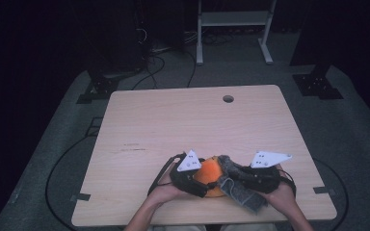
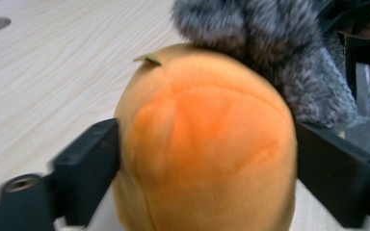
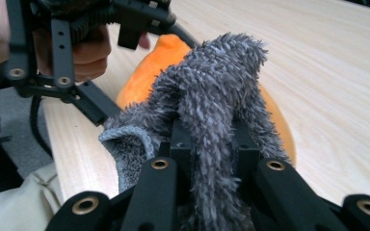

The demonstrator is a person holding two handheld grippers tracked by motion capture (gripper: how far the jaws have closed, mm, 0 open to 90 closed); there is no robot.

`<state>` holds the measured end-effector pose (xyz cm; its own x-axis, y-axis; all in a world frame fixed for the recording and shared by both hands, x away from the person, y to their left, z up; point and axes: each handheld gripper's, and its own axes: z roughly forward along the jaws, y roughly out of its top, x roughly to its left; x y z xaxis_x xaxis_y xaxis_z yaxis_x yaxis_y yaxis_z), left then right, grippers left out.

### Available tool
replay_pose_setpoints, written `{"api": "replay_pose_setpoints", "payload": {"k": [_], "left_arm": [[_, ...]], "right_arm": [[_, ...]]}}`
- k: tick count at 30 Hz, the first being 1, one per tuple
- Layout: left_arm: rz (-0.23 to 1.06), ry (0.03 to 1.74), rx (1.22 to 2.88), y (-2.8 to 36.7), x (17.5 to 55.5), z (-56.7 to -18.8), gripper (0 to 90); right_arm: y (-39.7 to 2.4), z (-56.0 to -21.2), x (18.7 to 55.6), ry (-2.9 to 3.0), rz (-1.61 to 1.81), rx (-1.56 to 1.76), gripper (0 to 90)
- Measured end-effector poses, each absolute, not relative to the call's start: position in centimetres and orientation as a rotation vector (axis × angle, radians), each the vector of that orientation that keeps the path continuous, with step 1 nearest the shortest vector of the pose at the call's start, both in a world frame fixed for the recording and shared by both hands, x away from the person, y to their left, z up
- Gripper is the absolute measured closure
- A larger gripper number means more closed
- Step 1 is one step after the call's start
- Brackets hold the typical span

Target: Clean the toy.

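One orange plush toy (image 1: 210, 173) sits on the wooden table (image 1: 173, 125), close to the edge nearest the person, and everything else here is placed against it. The left gripper (image 1: 203, 185) comes at the toy from the left. In the left gripper view its two black jaws stand on either side of the toy's round body (image 2: 207, 144) and appear to touch the plush on both flanks, so I read it as a light clasp rather than a firm squeeze. No earlier picture is there to compare.

The right gripper (image 1: 238, 177) sits just right of the toy. Its jaws are closed tight on a fuzzy grey cloth (image 3: 212, 110), which may be a sock or a small towel. A fold of it rises between the jaws and drapes against the toy's upper right side.

What could go wrong:
- The toy is soft and rounded, so with such a loose hold it could squirt out of the left jaws and roll toward the near table edge.
- Pulling the cloth sideways could drag the toy with it, since the fuzzy pile lies against the plush.
- The two grippers are very near each other over the toy, so a careless turn could knock them together.

Count: one toy, one grey cloth, two grippers, two hands, one table with one round hole (image 1: 228, 98) well beyond the toy.
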<state>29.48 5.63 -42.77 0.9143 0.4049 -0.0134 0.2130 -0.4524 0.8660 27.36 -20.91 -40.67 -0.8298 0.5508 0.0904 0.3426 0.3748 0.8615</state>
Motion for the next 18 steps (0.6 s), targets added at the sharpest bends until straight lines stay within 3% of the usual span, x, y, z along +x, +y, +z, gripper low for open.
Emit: {"api": "replay_pose_setpoints", "payload": {"k": [3, 7, 9, 13, 15, 18], "left_arm": [[0.305, 0.373, 2.038, 5.4, 29.0, -42.8, 29.9], [0.453, 0.27, 1.962, 4.7, 28.4, -42.9, 31.7], [0.416, 0.292, 1.988, 4.7, 28.9, -43.1, 29.4], [0.355, 0.369, 2.008, 5.1, 29.3, -43.1, 12.8], [0.354, 0.349, 2.031, 5.5, 29.1, -43.0, 14.3], [0.349, 0.346, 2.044, 5.9, 29.1, -43.1, 24.7]], "right_arm": [[-21.8, -41.1, 27.8, 2.381, 1.455, 0.883, 76.0], [-21.9, -40.6, 27.5, 2.372, 1.455, 0.882, 76.4], [-21.8, -40.3, 27.5, 2.364, 1.446, 0.874, 76.4], [-21.2, -41.2, 27.7, 2.399, 1.442, 0.88, 76.6], [-20.8, -41.1, 27.5, 2.422, 1.444, 0.844, 76.5], [-21.2, -41.3, 27.7, 2.423, 1.455, 0.851, 76.4]]}}
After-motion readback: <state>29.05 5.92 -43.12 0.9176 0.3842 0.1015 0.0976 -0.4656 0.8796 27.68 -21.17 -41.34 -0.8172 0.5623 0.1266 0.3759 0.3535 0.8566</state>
